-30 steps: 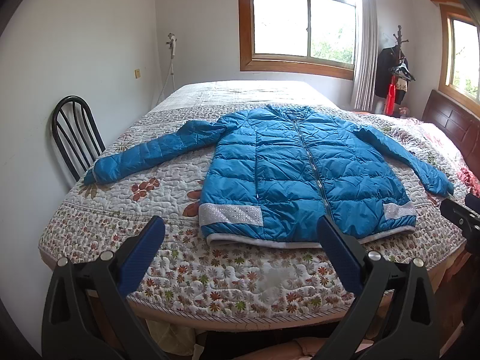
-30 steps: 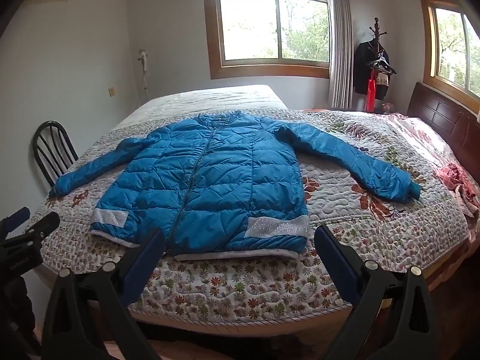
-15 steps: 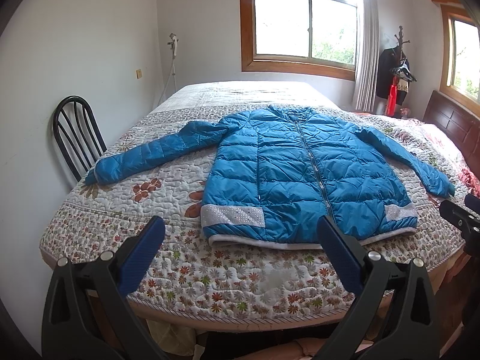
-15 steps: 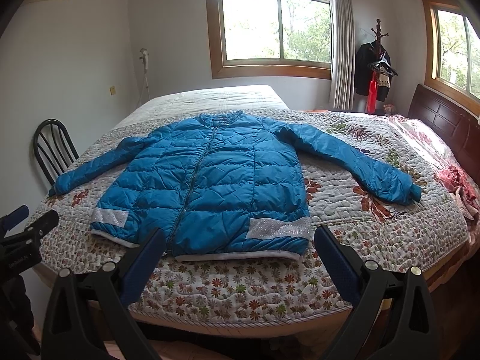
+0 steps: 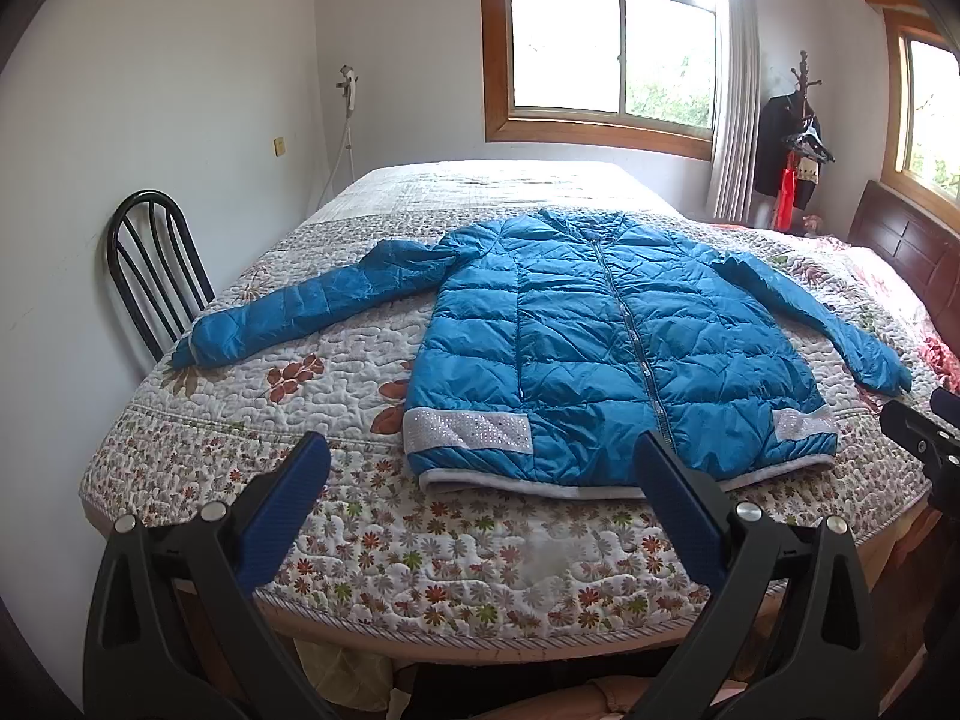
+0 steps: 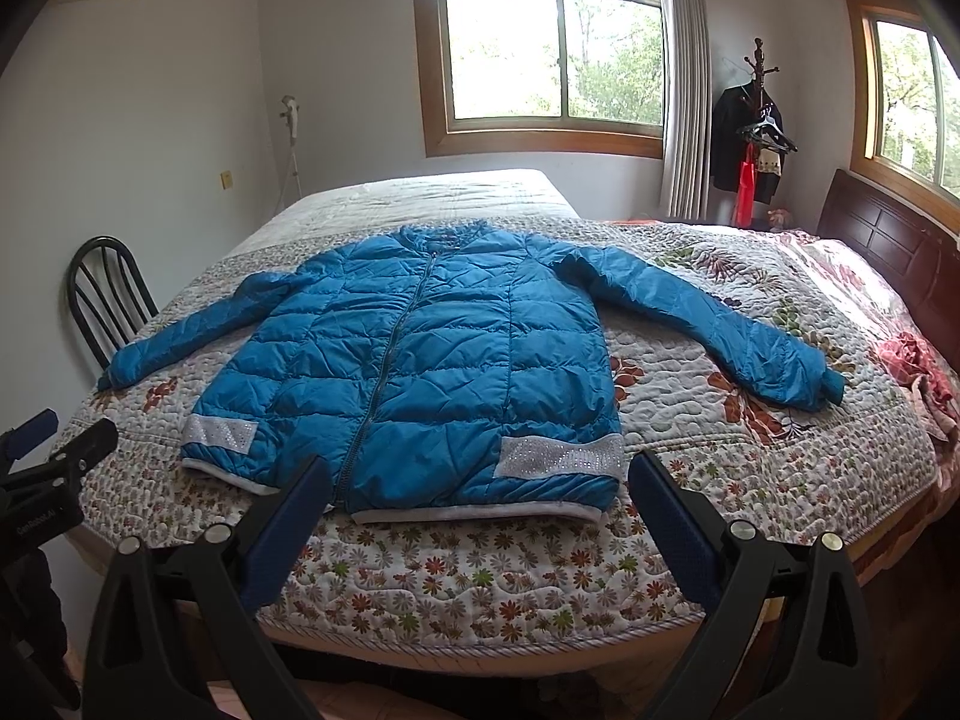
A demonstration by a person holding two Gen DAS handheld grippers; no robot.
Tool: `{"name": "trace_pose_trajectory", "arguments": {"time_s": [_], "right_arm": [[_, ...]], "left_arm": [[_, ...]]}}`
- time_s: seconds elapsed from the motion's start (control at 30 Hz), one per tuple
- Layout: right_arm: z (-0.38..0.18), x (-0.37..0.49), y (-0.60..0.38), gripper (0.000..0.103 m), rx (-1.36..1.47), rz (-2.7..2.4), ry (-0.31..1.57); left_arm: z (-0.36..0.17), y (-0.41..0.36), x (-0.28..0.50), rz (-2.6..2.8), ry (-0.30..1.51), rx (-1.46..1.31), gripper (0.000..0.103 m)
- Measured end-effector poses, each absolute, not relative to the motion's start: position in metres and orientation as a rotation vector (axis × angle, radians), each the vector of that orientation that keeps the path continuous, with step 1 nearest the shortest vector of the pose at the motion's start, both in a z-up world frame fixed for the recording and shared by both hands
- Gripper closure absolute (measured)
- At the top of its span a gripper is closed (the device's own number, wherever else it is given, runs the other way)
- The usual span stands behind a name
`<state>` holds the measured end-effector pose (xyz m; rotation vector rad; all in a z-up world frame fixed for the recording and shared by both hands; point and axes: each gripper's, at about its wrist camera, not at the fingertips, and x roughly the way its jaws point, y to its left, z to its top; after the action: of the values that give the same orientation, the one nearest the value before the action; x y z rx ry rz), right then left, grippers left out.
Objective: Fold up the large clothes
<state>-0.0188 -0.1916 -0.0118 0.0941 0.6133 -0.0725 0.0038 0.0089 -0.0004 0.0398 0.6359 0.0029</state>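
A blue quilted jacket (image 5: 606, 354) (image 6: 420, 372) lies flat and zipped on the bed, front up, hem toward me, both sleeves spread out to the sides. Silver bands mark its lower corners. My left gripper (image 5: 483, 468) hovers open in front of the bed's near edge, short of the hem, with nothing between its blue pads. My right gripper (image 6: 477, 486) is open too, just before the hem's right half. Each gripper shows at the edge of the other's view.
The bed (image 5: 480, 570) has a floral quilt and fills the room's middle. A black chair (image 5: 150, 276) stands against the left wall. A dark headboard (image 6: 888, 252) is on the right, with a coat rack (image 6: 756, 138) beside the window. Pink cloth (image 6: 918, 366) lies at the bed's right.
Both views have shifted very slightly closer to the bed. The jacket has not moved and both grippers stay open.
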Motion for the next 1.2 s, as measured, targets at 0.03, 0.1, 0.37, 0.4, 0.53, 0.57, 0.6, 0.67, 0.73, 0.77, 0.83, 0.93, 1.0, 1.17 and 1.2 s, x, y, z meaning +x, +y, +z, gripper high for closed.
{"name": "trace_pose_trajectory", "arguments": {"time_s": [0.03,0.1,0.37,0.4,0.53,0.57,0.6,0.67,0.73,0.77,0.83,0.93,1.0,1.17,1.2], "right_arm": [[-0.0118,-0.0188,-0.1918,0.004,0.094,-0.073,0.614],[-0.0119,-0.0188,-0.1916,0.004,0.094,-0.072,0.615],[-0.0125,-0.0182,-0.1910,0.004,0.094,-0.073,0.615],[-0.0125,-0.0181,-0.1910,0.004,0.094,-0.073,0.615],[-0.0124,-0.0181,-0.1913,0.004,0.093,-0.072,0.615],[-0.0124,-0.0180,-0.1912,0.004,0.093,-0.072,0.615],[-0.0125,-0.0178,-0.1911,0.004,0.093,-0.072,0.615],[-0.0125,-0.0175,-0.1910,0.004,0.093,-0.072,0.616],[-0.0125,-0.0178,-0.1913,0.004,0.093,-0.072,0.616],[-0.0126,-0.0176,-0.1911,0.004,0.092,-0.073,0.616],[-0.0127,-0.0174,-0.1912,0.004,0.093,-0.072,0.616],[-0.0127,-0.0169,-0.1912,0.004,0.092,-0.072,0.616],[-0.0128,-0.0164,-0.1911,0.004,0.092,-0.072,0.616],[-0.0131,-0.0158,-0.1910,0.004,0.092,-0.073,0.616],[-0.0130,-0.0156,-0.1910,0.004,0.092,-0.073,0.616]], "left_arm": [[-0.0004,0.0090,0.0038,0.002,0.636,0.040,0.003],[-0.0003,0.0098,0.0041,0.001,0.636,0.040,0.003],[-0.0004,0.0114,0.0044,0.002,0.637,0.040,0.003],[-0.0002,0.0121,0.0044,0.002,0.637,0.040,0.003],[-0.0004,0.0112,0.0046,0.002,0.637,0.040,0.003],[-0.0003,0.0116,0.0047,0.002,0.637,0.040,0.003],[-0.0003,0.0111,0.0046,0.002,0.638,0.040,0.003],[-0.0003,0.0115,0.0047,0.002,0.638,0.040,0.003],[-0.0003,0.0111,0.0046,0.002,0.638,0.040,0.003],[-0.0003,0.0111,0.0047,0.002,0.638,0.041,0.003],[-0.0001,0.0120,0.0048,0.003,0.637,0.040,0.003],[-0.0001,0.0159,0.0046,0.005,0.635,0.039,0.003],[0.0001,0.0166,0.0047,0.004,0.636,0.039,0.003],[0.0000,0.0162,0.0047,0.004,0.636,0.040,0.003],[0.0001,0.0166,0.0047,0.004,0.637,0.040,0.003]]}}
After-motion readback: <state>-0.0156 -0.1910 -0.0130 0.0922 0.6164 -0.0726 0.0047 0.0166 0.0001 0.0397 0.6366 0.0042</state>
